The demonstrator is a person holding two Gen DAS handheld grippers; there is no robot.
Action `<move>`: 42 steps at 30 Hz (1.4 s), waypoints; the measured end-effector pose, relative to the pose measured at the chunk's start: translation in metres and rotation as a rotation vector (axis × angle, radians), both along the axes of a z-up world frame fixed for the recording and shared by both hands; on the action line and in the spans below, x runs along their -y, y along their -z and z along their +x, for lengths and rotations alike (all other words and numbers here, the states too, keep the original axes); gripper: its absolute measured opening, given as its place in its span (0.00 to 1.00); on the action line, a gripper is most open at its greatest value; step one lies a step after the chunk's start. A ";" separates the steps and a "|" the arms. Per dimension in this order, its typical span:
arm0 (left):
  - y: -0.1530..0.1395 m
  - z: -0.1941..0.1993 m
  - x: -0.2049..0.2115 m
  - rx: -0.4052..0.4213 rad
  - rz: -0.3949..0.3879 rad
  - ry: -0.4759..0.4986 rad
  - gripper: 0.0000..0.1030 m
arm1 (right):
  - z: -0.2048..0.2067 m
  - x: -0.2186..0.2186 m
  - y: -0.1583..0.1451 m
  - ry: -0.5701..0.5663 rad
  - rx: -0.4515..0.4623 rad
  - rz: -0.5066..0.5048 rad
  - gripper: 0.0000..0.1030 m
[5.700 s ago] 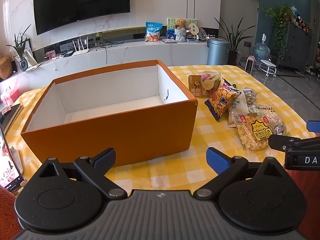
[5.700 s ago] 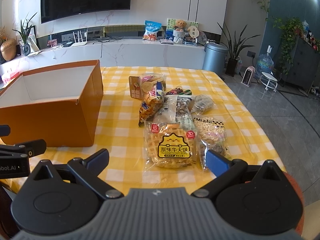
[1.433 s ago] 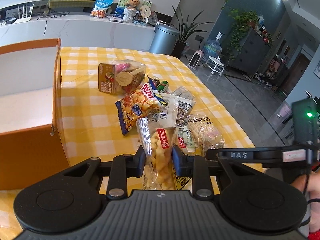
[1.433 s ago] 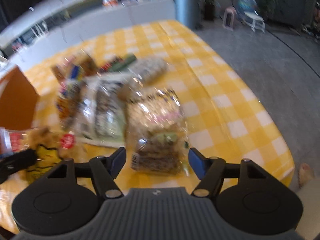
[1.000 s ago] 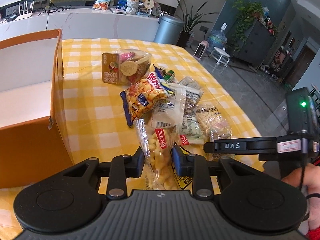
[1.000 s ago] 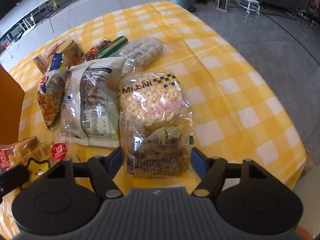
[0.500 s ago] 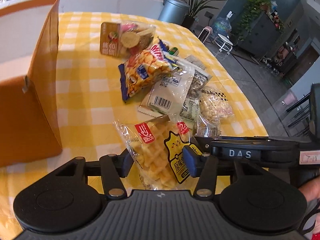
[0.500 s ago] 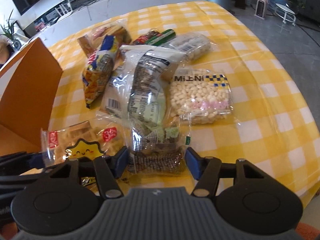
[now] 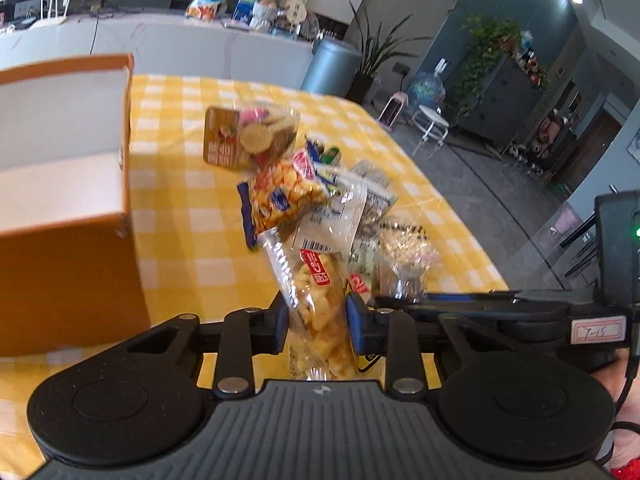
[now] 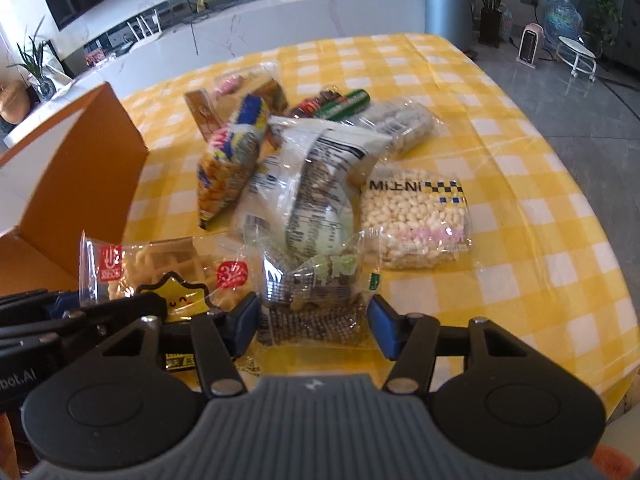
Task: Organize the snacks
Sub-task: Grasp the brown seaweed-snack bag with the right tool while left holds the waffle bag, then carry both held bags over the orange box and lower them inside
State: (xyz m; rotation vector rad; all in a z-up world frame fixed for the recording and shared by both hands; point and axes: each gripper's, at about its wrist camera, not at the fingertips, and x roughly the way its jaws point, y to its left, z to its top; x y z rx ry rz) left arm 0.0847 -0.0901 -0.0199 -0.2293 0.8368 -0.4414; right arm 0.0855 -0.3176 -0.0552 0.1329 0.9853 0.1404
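Clamping the waffle pack (image 9: 318, 308) edge-on, the left gripper (image 9: 316, 322) has both fingers pressed tight on the clear wrapper, pack standing upright btwn them; from the right wrist cam the same waffle pack (image 10: 160, 272) shows its star logo & red labels, w/ the left tool's black fingers crossing its lower edge. Right gripper (image 10: 312, 322) sits w/ blue pads at either side of a dark seed/grain bag (image 10: 316, 300); left pad looks to touch the wrapper, right pad at its edge, but can't tell if it's actually squeezing or just bracketing. Rest of the snacks lie in a loose pile on the yellow checked tablecloth (image 10: 540, 240): puffed-rice pack (image 10: 414, 220) just right of the dark bag, white label-side bag (image 10: 312, 176) overlapping it behind, orange cracker bag (image 10: 230, 168) further left, cookie pack (image 9: 250, 138) at the far end. Orange box (image 9: 68, 200), white inside, stands on the table left of the pile, near the waffle pack.
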 end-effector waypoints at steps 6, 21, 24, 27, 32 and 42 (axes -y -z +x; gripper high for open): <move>-0.032 -0.019 -0.015 0.097 -0.002 -0.030 0.29 | -0.017 -0.008 -0.016 -0.019 0.020 0.041 0.56; -0.114 -0.039 -0.094 0.327 0.017 -0.209 0.26 | -0.024 -0.093 -0.112 -0.254 0.218 -0.003 0.56; -0.121 -0.034 -0.113 0.336 0.025 -0.248 0.26 | -0.018 -0.121 -0.125 -0.317 0.241 -0.014 0.56; -0.124 -0.028 -0.131 0.336 0.035 -0.285 0.26 | -0.009 -0.149 -0.134 -0.376 0.243 -0.008 0.56; -0.119 -0.011 -0.162 0.303 0.047 -0.335 0.26 | 0.011 -0.192 -0.137 -0.444 0.228 -0.002 0.56; -0.081 0.035 -0.240 0.105 0.098 -0.431 0.26 | 0.072 -0.273 -0.100 -0.530 0.109 -0.015 0.56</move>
